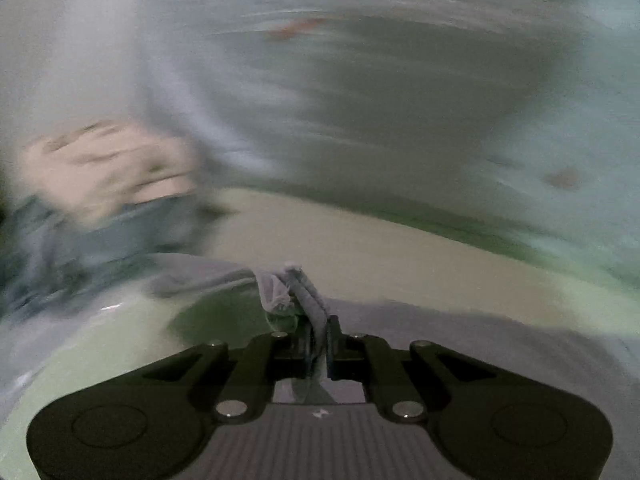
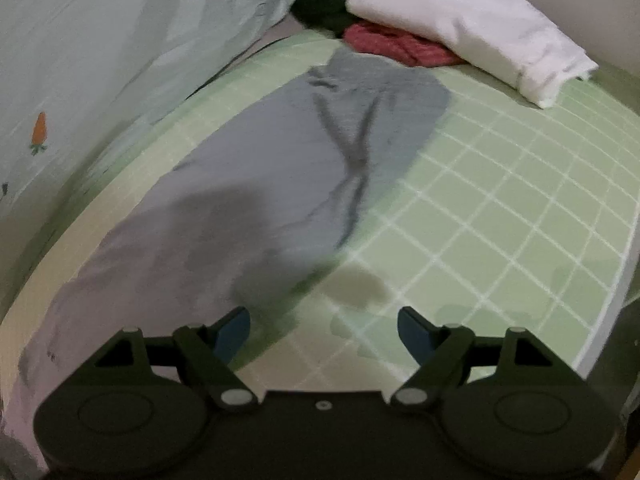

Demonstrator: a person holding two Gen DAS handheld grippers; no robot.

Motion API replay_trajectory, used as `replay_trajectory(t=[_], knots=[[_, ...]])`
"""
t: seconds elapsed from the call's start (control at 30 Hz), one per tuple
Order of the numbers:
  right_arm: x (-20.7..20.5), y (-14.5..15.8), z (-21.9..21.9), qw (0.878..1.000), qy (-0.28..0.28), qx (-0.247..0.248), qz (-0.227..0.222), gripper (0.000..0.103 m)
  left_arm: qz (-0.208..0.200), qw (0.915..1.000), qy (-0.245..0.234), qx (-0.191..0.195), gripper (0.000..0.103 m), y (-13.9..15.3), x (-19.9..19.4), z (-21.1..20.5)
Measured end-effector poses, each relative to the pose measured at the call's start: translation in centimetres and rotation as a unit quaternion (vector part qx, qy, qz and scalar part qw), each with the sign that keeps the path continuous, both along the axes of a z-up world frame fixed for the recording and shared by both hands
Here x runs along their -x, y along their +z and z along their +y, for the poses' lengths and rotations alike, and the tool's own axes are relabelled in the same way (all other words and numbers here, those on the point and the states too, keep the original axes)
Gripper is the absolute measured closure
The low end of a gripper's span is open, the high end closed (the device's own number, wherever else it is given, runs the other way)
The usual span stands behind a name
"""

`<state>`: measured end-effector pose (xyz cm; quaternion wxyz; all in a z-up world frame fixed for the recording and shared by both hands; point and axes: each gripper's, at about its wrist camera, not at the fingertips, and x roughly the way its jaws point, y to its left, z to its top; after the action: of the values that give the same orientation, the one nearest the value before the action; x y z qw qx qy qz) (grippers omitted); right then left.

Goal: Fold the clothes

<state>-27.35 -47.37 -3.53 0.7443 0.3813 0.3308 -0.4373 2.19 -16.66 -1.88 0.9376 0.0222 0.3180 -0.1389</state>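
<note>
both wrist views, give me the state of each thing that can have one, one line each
left gripper: shut on a bunched edge of grey cloth
right gripper: open, nothing between its fingers, above the bed sheet
grey garment: spread flat lengthwise on the bed, a few creases
white pillow: lying at the far end, partly on the red garment
red garment: crumpled, unfolded
green checked bed sheet: spread flat

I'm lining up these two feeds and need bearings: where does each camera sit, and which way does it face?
Left wrist: on the left gripper, looking along jaws shut on grey fabric; the background is blurred.
Right wrist: on the open right gripper, angled down over the grey garment on the green checked sheet.
Shared: grey cloth, green bedding.
</note>
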Motion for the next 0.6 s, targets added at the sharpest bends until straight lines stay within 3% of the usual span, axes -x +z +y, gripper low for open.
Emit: replay_trajectory(t=[0.07,0.17,0.23,0.3,0.43,0.6], knots=[[1.3,-0.2,-0.8,1.0,-0.007,-0.004,-0.001,0.022,0.022,0.9968,-0.076,-0.01,0.096,-0.8,2.1,-4.1],[3.2,-0.3,-2.2,1.0,-0.023,-0.012,-0.003,0.022,0.083,0.9809,-0.17,-0.047,0.095,-3.8,4.9,-9.0],[4.2,-0.3,-3.1,0.999,-0.032,-0.017,-0.007,0.022,0.125,0.9697,-0.189,-0.09,0.091,-5.9,6.0,-11.0],[4.9,-0.1,-3.9,0.999,-0.031,-0.013,-0.006,0.022,0.141,0.9687,-0.18,-0.097,0.089,-6.5,6.4,-11.3],[5.5,0.2,-5.4,1.0,-0.027,-0.008,-0.004,0.022,0.145,0.9806,-0.129,-0.027,0.061,-4.3,5.4,-9.8],[4.6,-0.3,-7.1,1.0,-0.024,-0.013,-0.008,0.021,0.126,0.9915,-0.032,0.0,0.045,-2.1,1.5,-7.4]])
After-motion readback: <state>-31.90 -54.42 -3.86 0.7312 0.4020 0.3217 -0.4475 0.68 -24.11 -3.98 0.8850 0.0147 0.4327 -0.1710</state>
